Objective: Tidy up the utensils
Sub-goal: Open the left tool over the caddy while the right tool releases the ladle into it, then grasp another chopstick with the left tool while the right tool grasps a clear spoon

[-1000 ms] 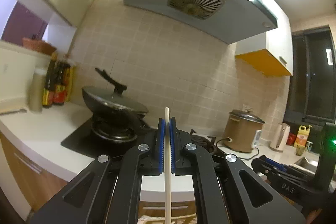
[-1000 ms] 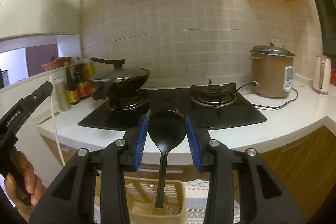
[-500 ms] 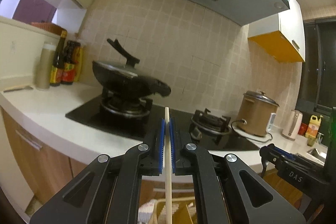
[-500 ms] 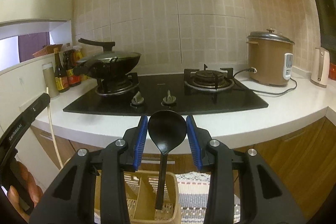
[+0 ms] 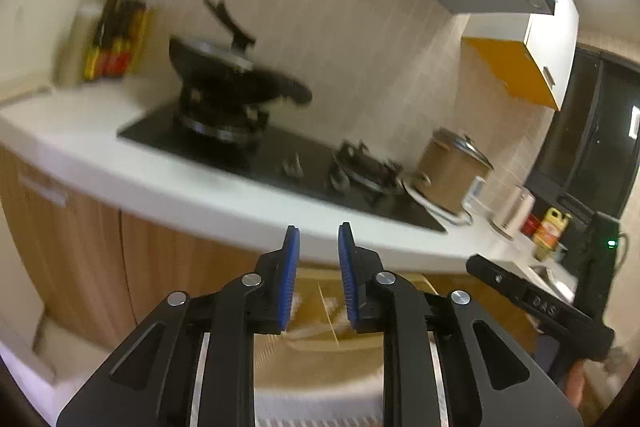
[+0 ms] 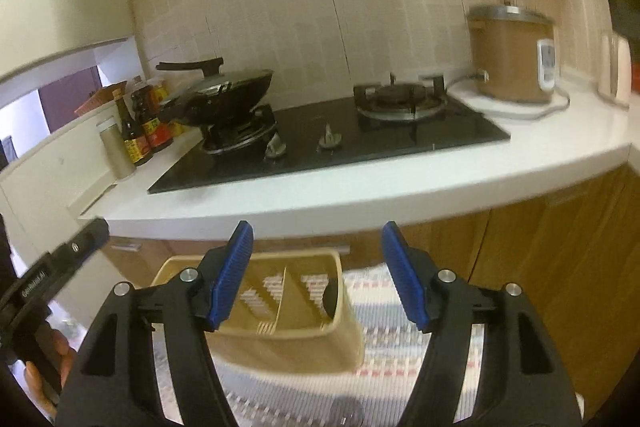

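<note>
A beige slotted utensil basket (image 6: 288, 341) stands on the floor below the counter, with dividers inside. My right gripper (image 6: 317, 231) hovers just above it, its jaws opening wide with nothing between the pads. The black ladle (image 6: 331, 297) sits loose in the basket's right compartment, mostly hidden by the wall. My left gripper (image 5: 318, 233) is over the same basket (image 5: 320, 359), blurred here. Its jaws are opening by a narrow gap and the pads touch nothing. The thin pale chopstick (image 5: 328, 311) shows below the pads, inside the basket.
A white counter (image 6: 360, 187) with a black gas hob (image 6: 320, 147) runs behind, above wooden cabinet doors (image 6: 560, 247). On it are a lidded wok (image 6: 224, 95), sauce bottles (image 6: 140, 131) and a brown rice cooker (image 6: 512, 59). A striped rug (image 6: 384, 347) covers the floor.
Both grippers sank towards the basket and tilted down. The left let go of the chopstick and the right let go of the black ladle, and both utensils dropped into the basket.
</note>
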Demonstrator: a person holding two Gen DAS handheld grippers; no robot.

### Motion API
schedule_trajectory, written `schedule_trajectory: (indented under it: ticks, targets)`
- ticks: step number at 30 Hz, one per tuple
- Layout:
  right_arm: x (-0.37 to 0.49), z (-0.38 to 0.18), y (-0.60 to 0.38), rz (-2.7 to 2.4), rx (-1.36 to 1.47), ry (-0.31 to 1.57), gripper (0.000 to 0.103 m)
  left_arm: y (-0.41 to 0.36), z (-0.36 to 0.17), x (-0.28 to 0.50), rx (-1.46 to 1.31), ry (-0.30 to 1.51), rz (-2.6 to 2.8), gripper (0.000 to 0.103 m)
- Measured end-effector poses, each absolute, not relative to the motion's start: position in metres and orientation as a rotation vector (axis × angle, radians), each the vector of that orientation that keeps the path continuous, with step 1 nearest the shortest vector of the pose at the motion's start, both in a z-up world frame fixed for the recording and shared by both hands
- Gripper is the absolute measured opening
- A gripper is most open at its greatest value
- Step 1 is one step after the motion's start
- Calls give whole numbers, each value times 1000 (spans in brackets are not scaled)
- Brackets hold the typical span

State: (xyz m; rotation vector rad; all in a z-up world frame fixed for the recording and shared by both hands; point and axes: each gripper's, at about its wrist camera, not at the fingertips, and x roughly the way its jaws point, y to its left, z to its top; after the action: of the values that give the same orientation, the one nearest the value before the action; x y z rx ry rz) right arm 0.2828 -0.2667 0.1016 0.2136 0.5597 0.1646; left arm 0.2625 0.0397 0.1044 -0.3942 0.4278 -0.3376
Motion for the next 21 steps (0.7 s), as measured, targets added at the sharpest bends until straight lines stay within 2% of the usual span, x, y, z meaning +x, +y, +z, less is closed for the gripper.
schedule_trajectory:
  ticks: [10,21]
  targets:
    - [248,91,-287,203,238,813,63,47,90,227,-398,759,-408,21]
    - [230,24,-293,202,201,1046,63,35,-4,210,-325,1047,-433,21]
